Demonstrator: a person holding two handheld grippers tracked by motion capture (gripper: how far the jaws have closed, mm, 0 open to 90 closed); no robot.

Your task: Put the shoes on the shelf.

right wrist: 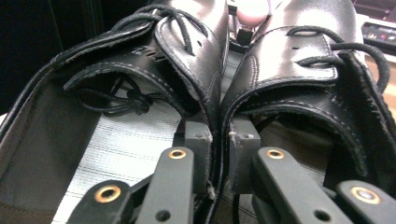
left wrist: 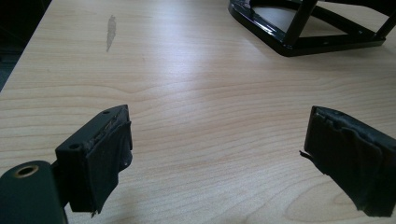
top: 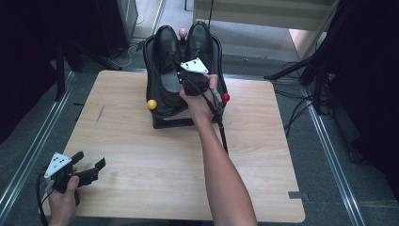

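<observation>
Nearest the camera, at the lower left of the high view, the left gripper point(top: 89, 164) hovered over the wooden table point(top: 141, 155), its jaws spread wide and empty; its own view showed bare wood between them. At the upper centre of that frame a pair of black shoes point(top: 181, 47) sat on a black stand point(top: 164, 123) at the table's far edge. The right gripper point(right wrist: 219, 163) reached into them, its jaws nearly closed, pinching the two touching inner walls of the shoes together, one jaw inside each shoe.
</observation>
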